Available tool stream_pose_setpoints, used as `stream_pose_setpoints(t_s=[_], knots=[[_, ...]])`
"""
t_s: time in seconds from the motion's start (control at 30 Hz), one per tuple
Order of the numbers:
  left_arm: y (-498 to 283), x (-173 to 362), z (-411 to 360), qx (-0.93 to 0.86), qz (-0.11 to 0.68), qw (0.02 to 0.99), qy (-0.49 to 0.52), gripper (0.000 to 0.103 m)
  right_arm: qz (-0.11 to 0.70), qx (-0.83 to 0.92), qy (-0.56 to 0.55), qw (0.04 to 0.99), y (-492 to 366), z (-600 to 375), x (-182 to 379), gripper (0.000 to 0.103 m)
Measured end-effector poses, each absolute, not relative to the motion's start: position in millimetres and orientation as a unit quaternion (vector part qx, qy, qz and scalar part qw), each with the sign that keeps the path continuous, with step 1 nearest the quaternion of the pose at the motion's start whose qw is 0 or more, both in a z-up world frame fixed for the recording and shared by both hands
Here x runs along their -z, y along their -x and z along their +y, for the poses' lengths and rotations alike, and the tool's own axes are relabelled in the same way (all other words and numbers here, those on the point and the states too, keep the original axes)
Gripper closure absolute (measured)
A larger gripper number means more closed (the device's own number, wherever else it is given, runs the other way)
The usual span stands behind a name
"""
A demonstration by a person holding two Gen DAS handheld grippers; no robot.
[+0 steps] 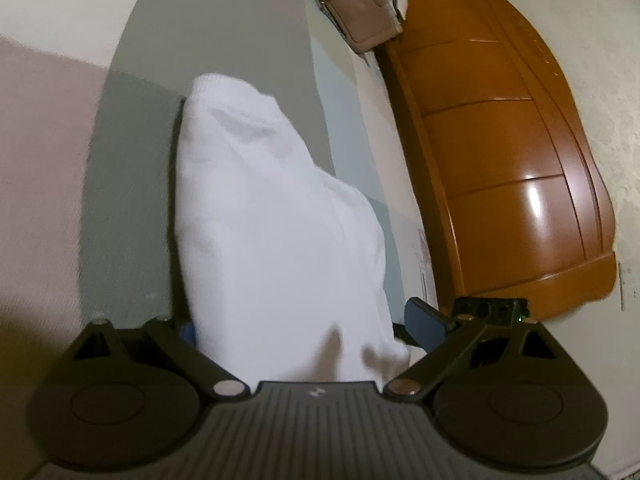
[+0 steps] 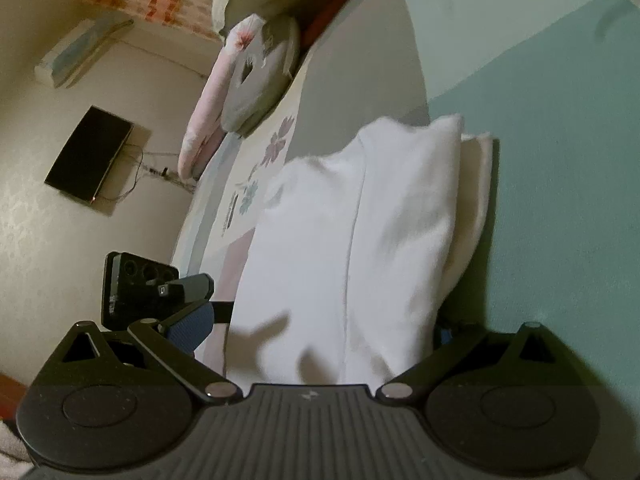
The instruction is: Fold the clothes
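Note:
A white folded garment (image 1: pixel 276 220) lies on the grey and teal bed sheet (image 1: pixel 132 184) and runs away from the camera. My left gripper (image 1: pixel 304 326) is open, its blue pads (image 1: pixel 426 328) on either side of the garment's near end; a thin gap shows beside the right pad. In the right wrist view the same white garment (image 2: pixel 352 240) shows a lengthwise fold line and a cream layer under its right edge. My right gripper (image 2: pixel 316 324) also stands open astride the garment's near end, with its left pad (image 2: pixel 190 320) clear of the cloth. The garment is blurred.
A glossy wooden headboard (image 1: pixel 500 160) and a tan bag (image 1: pixel 364 12) stand beyond the bed. In the right wrist view, floral pillows and bedding (image 2: pixel 240 92) lie at the bed's far end, and a dark screen (image 2: pixel 88 156) and an air conditioner (image 2: pixel 80 48) hang on the wall.

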State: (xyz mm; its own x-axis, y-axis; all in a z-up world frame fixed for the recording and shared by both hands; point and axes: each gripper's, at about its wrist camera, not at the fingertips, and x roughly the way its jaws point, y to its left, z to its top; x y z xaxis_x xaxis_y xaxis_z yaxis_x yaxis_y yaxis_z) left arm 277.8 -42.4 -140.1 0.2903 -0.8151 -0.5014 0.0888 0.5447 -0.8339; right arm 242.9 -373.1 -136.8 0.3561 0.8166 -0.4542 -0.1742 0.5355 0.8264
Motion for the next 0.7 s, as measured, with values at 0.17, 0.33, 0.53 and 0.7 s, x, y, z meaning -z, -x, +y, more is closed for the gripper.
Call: stream_pose_setpoints(t_s=[0.17, 0.33, 0.53, 0.7], knots=[[-282.1, 139.6, -42.8, 0.317, 0.505, 0.73, 0.333, 0.028, 0.466, -0.326, -0.342, 0.747, -255.0, -378.2, 137.9, 0.014], [-279.2, 154.8, -20.9, 0.298, 0.513, 0.718, 0.364, 0.058, 0.472, -0.296, -0.387, 0.735, -258.7, -403.6, 156.3, 0.065], [-275.6, 139.2, -39.2, 0.278, 0.511, 0.749, 0.318, 0.065, 0.459, -0.265, -0.348, 0.774, -244.5, -387.9, 148.2, 0.067], [-275.5, 115.6, -58.6, 0.271, 0.502, 0.771, 0.284, 0.069, 0.436, -0.257, -0.3, 0.809, -233.1, -378.4, 126.7, 0.075]])
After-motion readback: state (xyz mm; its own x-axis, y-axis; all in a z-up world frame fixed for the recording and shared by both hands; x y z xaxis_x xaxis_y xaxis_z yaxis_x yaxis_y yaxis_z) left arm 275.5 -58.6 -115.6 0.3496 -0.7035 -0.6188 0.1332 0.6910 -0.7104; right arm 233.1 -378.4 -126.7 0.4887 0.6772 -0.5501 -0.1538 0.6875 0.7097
